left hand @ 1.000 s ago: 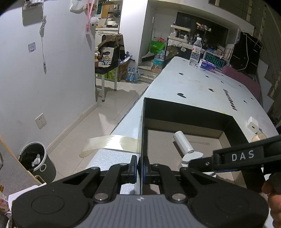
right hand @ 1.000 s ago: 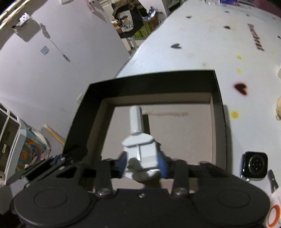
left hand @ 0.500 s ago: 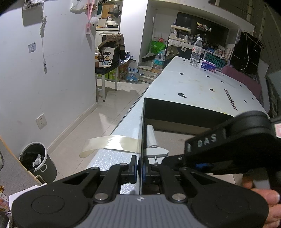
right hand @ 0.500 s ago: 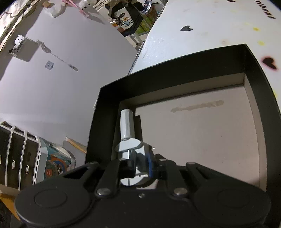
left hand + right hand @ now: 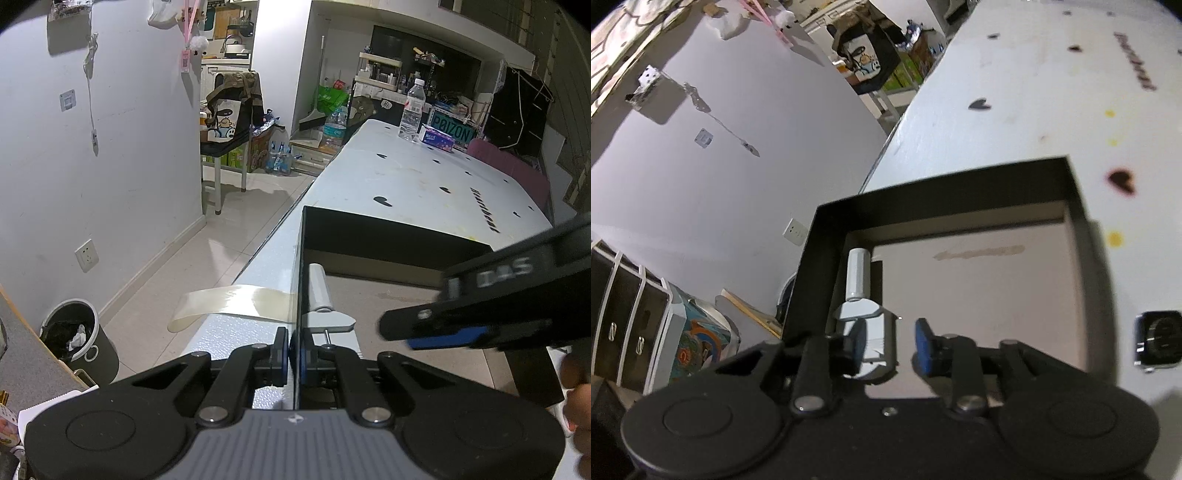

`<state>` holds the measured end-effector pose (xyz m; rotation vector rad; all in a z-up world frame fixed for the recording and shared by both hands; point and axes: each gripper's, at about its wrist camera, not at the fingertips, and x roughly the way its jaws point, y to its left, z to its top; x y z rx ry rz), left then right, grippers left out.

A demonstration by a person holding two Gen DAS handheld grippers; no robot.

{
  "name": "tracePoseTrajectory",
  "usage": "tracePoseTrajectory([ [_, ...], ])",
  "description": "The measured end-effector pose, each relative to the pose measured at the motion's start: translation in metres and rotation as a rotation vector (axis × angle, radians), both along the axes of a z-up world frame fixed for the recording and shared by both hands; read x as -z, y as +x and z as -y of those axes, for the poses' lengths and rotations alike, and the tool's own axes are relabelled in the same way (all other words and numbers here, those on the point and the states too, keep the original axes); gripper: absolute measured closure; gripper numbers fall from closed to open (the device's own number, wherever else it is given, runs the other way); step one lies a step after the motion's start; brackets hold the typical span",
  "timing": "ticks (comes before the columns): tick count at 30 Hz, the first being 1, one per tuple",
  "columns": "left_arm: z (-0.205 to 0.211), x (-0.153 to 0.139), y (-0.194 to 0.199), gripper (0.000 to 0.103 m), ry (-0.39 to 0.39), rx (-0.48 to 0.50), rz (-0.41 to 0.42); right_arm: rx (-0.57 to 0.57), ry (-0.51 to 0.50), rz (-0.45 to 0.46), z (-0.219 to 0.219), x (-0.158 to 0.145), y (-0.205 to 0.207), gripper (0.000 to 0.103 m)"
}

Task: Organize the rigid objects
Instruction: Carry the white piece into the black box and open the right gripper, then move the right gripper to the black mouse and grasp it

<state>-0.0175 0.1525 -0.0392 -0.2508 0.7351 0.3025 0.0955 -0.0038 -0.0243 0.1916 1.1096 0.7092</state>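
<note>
With the right tool [image 5: 888, 345] just opened and its pads off the white clamp [image 5: 866, 325], which lies in the box [image 5: 960, 192] against its left wall, a careless withdrawal could snag it, while the left tool [image 5: 294, 356] stays clenched on that wall.

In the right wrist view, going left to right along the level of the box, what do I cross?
Wall socket → black box's left wall → white clamp-like part → box's right wall → smartwatch on the table.
</note>
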Motion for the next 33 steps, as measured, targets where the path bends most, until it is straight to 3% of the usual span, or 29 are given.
tracePoseTrajectory([
  [4, 0.000, 0.000, 0.000, 0.097, 0.001, 0.000, -0.001, -0.014, -0.039, 0.077, 0.011, -0.011, -0.010, 0.054],
  [9, 0.002, 0.000, 0.001, 0.097, 0.006, 0.002, -0.009, -0.020, -0.060, 0.150, 0.025, -0.021, -0.021, 0.032],
  [14, 0.004, 0.000, 0.000, 0.098, 0.023, 0.003, -0.018, -0.037, -0.104, 0.241, 0.035, -0.028, -0.033, 0.021],
  [25, 0.017, -0.001, 0.002, 0.101, 0.111, -0.001, -0.029, -0.047, -0.129, 0.331, 0.048, -0.032, -0.046, 0.015],
  [33, 0.023, 0.000, 0.001, 0.102, 0.138, 0.008, -0.032, -0.036, -0.116, 0.341, 0.055, -0.034, -0.050, 0.015],
])
